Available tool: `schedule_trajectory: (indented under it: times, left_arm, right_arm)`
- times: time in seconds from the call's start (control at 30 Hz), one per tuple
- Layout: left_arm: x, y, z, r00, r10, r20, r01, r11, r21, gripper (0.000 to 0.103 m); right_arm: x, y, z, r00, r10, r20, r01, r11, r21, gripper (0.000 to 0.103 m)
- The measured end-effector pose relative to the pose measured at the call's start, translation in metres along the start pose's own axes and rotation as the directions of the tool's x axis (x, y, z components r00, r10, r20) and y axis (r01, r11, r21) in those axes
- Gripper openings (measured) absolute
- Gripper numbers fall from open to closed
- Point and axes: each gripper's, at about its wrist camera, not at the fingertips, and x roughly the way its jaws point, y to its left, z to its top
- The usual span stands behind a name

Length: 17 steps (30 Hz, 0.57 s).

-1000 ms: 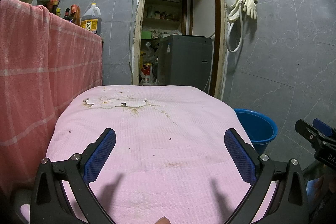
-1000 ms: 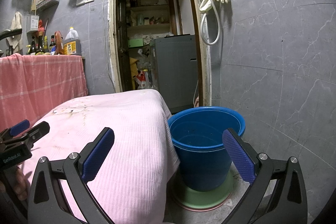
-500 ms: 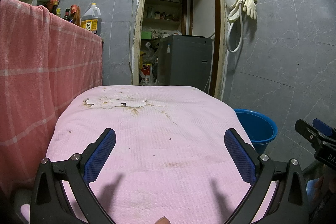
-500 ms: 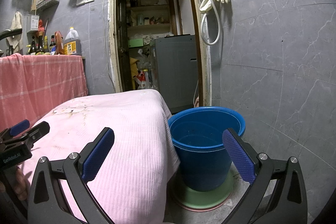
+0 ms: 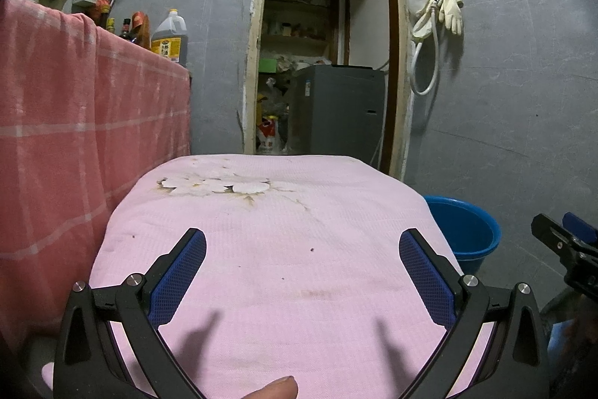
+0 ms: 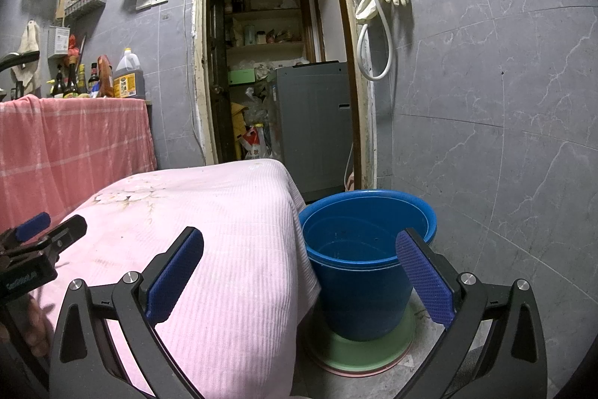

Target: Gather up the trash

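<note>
Pink ribbed cloth [image 5: 284,268] covered a worktop with no trash visible on it, so its handling and grasp point could not be judged, while the left gripper [image 5: 301,272] and right gripper [image 6: 299,272] hung with jaws wide and empty beside the blue bucket [image 6: 358,287].

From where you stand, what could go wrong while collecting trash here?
The blue bucket stands on stacked green and pink basins, so a bump might tip it. The pink cloth hangs right against its rim; a dropped piece could snag there or slide off. Both the left gripper and the right gripper are open and empty, and no obvious trash shows, only tiny specks.
</note>
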Motion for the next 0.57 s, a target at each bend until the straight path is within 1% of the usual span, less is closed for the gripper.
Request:
schedule_trajectory:
  times: [0.1,0.57]
  left_arm:
    - [-0.0005,-0.001,-0.0006,1.0,0.023,0.003,-0.023,1.0,0.005,0.101]
    - [0.0003,-0.0029,-0.0021,1.0,0.027,0.0,-0.027,1.0,0.01,0.101]
  right_arm:
    - [-0.0001,-0.0004,0.0001,1.0,0.0,0.0,0.0,1.0,0.0,0.103]
    - [-0.0001,0.0003,0.0002,1.0,0.0,0.0,0.0,1.0,0.0,0.103]
